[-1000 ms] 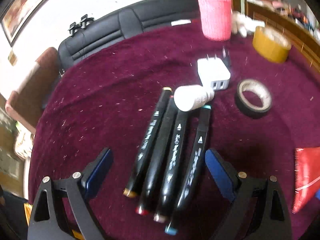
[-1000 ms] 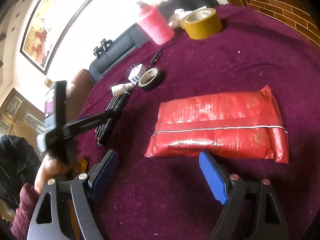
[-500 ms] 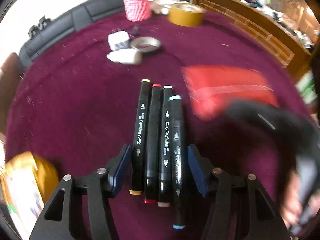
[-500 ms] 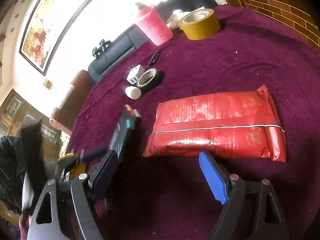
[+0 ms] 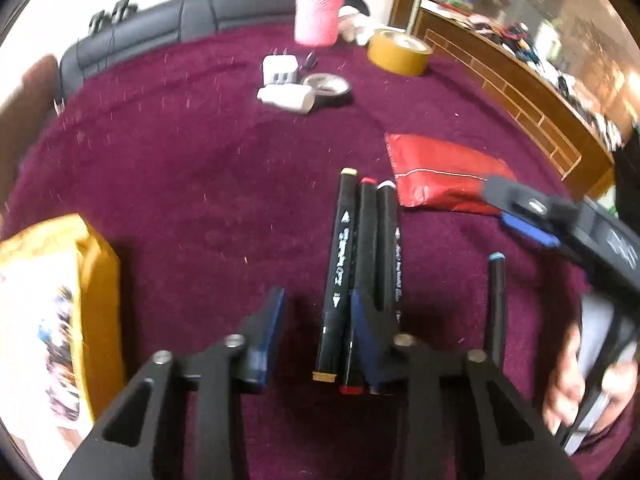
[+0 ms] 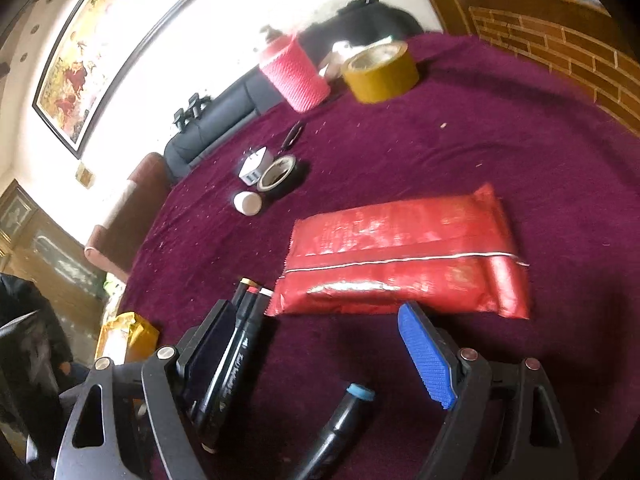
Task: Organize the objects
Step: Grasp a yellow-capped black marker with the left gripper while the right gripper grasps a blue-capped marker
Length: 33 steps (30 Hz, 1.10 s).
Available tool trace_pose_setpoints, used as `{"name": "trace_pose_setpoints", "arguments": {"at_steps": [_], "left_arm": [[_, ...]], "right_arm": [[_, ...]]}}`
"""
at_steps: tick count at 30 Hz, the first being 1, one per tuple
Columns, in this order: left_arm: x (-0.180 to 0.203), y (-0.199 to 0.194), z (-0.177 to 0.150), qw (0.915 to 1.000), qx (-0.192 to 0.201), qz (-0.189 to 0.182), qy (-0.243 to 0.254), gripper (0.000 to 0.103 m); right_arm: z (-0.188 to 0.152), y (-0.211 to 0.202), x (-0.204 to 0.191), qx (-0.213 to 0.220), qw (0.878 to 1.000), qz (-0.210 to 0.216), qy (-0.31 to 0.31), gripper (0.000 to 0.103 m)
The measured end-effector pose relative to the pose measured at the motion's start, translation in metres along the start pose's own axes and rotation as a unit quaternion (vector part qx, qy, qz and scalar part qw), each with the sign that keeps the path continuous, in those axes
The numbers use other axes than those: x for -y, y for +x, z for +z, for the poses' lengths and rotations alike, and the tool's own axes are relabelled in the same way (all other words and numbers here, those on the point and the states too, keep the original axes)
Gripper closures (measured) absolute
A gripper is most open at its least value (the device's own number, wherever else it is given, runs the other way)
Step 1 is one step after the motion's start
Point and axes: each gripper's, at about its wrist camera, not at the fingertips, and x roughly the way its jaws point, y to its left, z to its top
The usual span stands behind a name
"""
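Three black markers [image 5: 362, 248] with yellow, red and white caps lie side by side on the maroon cloth [image 5: 180, 168]. My left gripper [image 5: 316, 308] is closing over their near ends. The yellow-capped marker [image 5: 340, 264] lies between the jaws, clear of the left pad [image 5: 268, 332], while the right finger covers the other two. A blue-capped marker [image 5: 496, 308] lies apart to the right. In the right wrist view that blue-capped marker [image 6: 340, 420] lies between the wide-open jaws of my right gripper [image 6: 316, 356] with nothing pressing on it, and the three markers [image 6: 240, 340] run beside its left finger.
A red packet [image 6: 400, 256] lies just beyond the markers. Farther back are a white bottle [image 5: 286, 98], black tape roll [image 5: 326, 88], white charger [image 5: 280, 70], yellow tape roll [image 5: 398, 54] and pink cup [image 5: 320, 16]. A yellow bag [image 5: 48, 312] sits at the left edge. A hand [image 5: 580, 392] holds the right gripper.
The left gripper's jaws narrowed around the markers, which slid from beside the white bottle toward the red packet. The blue-capped marker split off to the right. The right gripper barely moved.
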Motion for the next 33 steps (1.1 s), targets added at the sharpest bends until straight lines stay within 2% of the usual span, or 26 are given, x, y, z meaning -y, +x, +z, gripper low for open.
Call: {"name": "trace_pose_setpoints", "arguments": {"at_steps": [4, 6, 9, 10, 11, 13, 15, 19, 23, 29, 33], "left_arm": [[-0.007, 0.007, -0.001, 0.9998, 0.006, -0.011, -0.018, 0.074], [-0.001, 0.013, -0.003, 1.0, -0.001, 0.0, -0.009, 0.074], [0.014, 0.015, -0.006, 0.999, 0.006, 0.036, 0.024, 0.074], [0.018, 0.015, -0.008, 0.9989, 0.007, 0.038, 0.028, 0.074], [0.019, 0.014, -0.01, 0.9991, 0.007, 0.032, 0.028, 0.074], [0.024, 0.011, -0.015, 0.999, 0.005, 0.028, 0.033, 0.084], [0.029, 0.007, -0.024, 0.999, 0.002, 0.028, 0.034, 0.089], [0.031, -0.002, -0.038, 0.9998, 0.002, 0.013, 0.015, 0.089], [0.028, 0.002, -0.03, 0.9998, 0.002, 0.021, -0.001, 0.089], [0.039, 0.019, -0.008, 0.9976, 0.015, 0.066, 0.014, 0.088], [0.044, 0.024, -0.002, 0.9963, 0.03, 0.079, 0.016, 0.086]], "right_arm": [[-0.014, -0.011, 0.006, -0.004, 1.0, -0.008, 0.008, 0.015], [-0.018, -0.014, 0.009, -0.009, 1.0, -0.012, 0.011, 0.015], [-0.02, -0.018, 0.008, -0.009, 1.0, -0.016, 0.009, 0.015], [-0.021, -0.02, 0.007, -0.008, 1.0, -0.017, 0.008, 0.015], [-0.022, -0.023, 0.006, -0.008, 1.0, -0.016, 0.006, 0.015], [-0.022, -0.028, 0.004, -0.009, 1.0, -0.017, 0.003, 0.015], [-0.023, -0.034, 0.004, -0.009, 1.0, -0.019, -0.001, 0.015], [-0.028, -0.049, 0.011, -0.008, 0.999, -0.033, -0.009, 0.015], [-0.033, -0.056, 0.019, -0.019, 0.999, -0.039, 0.001, 0.015], [-0.047, -0.057, 0.022, -0.042, 0.999, -0.033, 0.008, 0.015], [-0.055, -0.052, 0.016, -0.056, 0.998, -0.031, -0.002, 0.015]]}}
